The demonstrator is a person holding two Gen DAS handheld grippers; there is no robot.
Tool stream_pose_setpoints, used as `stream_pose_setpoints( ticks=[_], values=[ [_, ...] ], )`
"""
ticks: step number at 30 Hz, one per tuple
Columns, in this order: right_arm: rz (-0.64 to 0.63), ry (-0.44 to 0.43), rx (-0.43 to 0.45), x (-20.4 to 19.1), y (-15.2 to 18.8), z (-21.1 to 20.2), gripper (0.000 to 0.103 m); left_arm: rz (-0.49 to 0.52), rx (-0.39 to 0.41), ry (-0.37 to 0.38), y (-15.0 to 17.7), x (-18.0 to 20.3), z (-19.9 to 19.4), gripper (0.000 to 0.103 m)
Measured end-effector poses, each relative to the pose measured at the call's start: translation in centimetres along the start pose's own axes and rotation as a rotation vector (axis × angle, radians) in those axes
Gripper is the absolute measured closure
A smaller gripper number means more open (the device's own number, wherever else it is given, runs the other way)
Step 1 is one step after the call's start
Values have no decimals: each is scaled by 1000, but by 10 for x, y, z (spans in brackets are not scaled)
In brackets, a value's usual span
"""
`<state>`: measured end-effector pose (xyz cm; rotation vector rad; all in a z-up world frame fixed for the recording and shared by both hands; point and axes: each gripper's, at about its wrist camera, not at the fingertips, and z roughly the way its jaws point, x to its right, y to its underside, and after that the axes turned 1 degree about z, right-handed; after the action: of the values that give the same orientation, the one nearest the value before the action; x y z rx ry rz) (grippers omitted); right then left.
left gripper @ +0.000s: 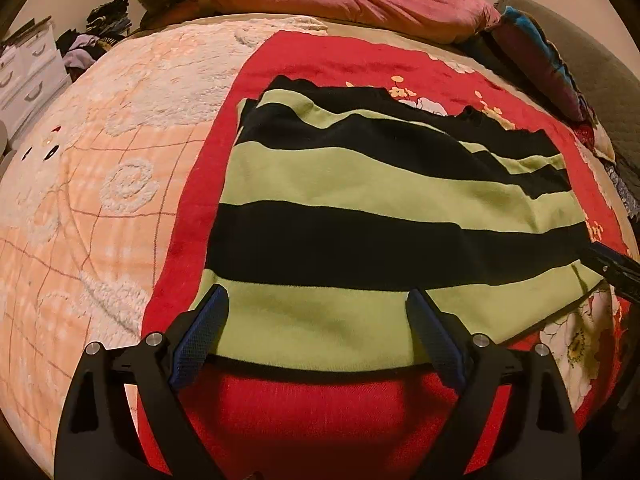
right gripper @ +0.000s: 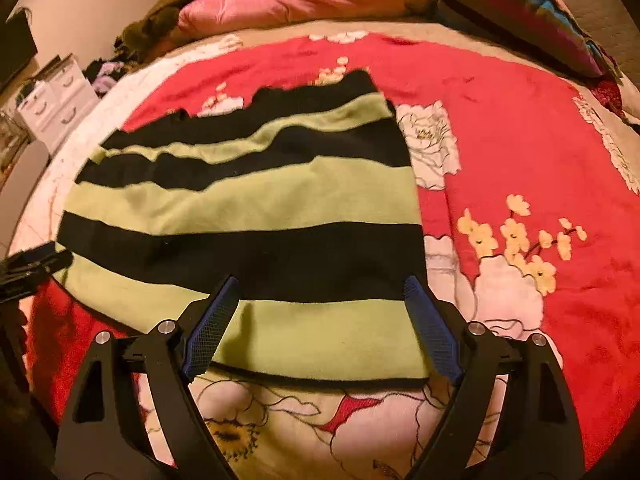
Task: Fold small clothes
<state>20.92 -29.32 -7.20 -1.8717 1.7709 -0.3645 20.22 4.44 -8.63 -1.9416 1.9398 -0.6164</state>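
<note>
Both claws, left (left gripper: 316,336) and right (right gripper: 320,328), gape over the green-and-black striped knit garment (left gripper: 360,184)'s 6 o'clock hem; pinch corners evenly.

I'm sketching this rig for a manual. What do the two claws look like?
Both look alike. The left claw and right claw each have matte black angular plastic arms with triangular cut-outs, round silver bolts at the joints, and two fingers faced with blue cross-hatched pads. No cables or sleeves are visible.

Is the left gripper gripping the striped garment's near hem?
Cannot tell. In the left wrist view the left gripper is wide open astride the striped garment, but whether its fingertips touch the cloth is unclear.
</note>
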Motion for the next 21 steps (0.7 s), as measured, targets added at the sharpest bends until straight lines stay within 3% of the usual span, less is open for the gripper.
stream_pose_setpoints(
  ticks=[13, 21],
  values=[
    [40, -40, 84, -1, -4, -44, 11, -65, 24, 22, 0, -9, -25, 7],
    [7, -60, 109, -18, -7, -58, 9, -72, 42, 14, 1, -14, -42, 5]
  ],
)
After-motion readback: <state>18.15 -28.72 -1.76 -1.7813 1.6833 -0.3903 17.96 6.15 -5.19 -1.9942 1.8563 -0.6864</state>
